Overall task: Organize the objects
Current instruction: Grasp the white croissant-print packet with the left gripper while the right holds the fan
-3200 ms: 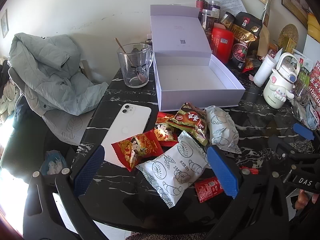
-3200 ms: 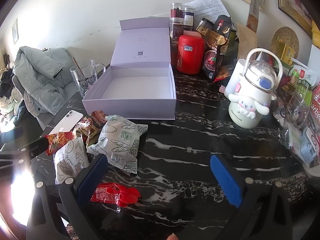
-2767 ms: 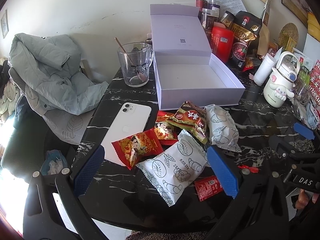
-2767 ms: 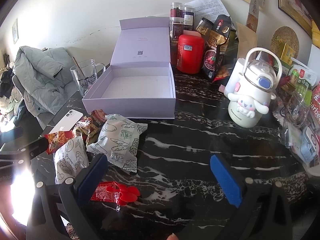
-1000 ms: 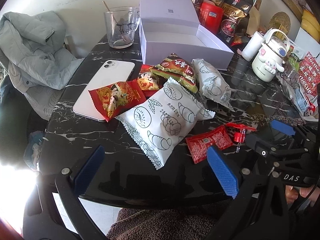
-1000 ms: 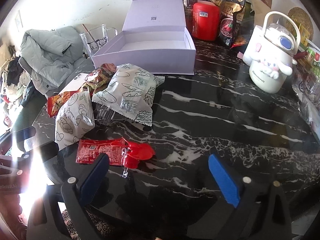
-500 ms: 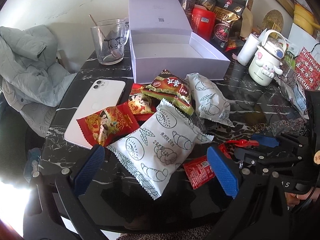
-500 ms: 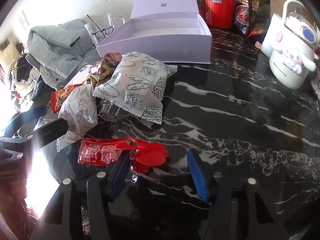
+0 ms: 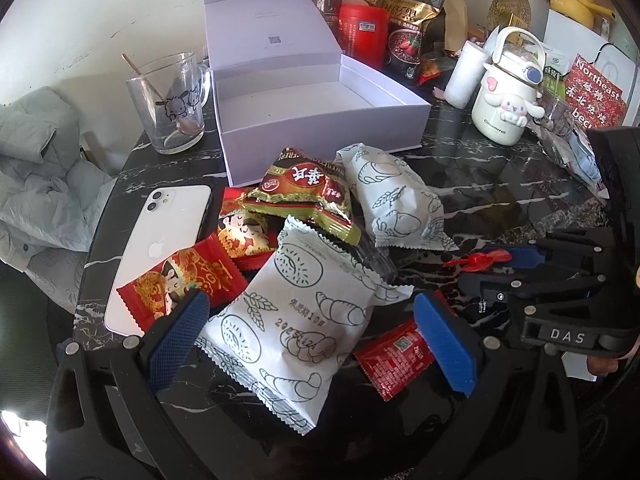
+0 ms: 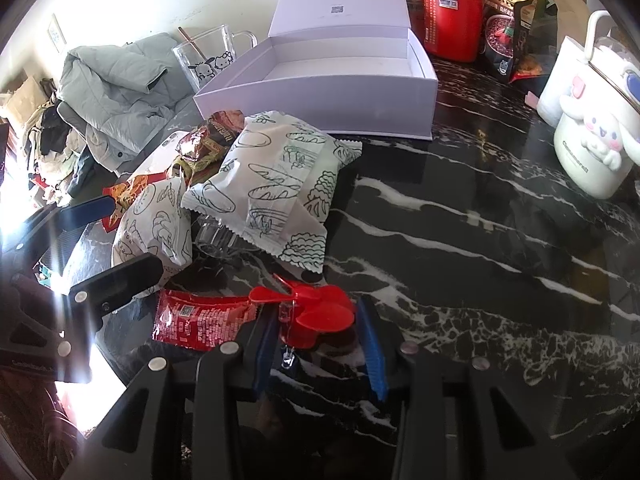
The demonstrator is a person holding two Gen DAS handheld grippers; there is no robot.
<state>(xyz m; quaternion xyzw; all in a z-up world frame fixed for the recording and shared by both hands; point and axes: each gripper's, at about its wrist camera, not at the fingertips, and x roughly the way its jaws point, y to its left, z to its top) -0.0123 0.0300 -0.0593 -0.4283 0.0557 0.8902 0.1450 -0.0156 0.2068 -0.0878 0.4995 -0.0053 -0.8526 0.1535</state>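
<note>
Closing right gripper (image 10: 318,330) round the red fan (image 10: 316,312), pads seemingly just touching it; left gripper (image 9: 310,338) spread wide above white packet (image 9: 304,320).

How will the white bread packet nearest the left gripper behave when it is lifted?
The white bread packet looks puffy and creased, so it will probably feel light and squash under the pads. Its smooth film may slip. It overlaps the red packet, which could shift.

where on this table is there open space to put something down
Bare marble runs from the lavender box and the bread packet across to the white cartoon kettle. The box's tray is empty too. The snack pile beside the phone and the back row behind the red canister are crowded.
</note>
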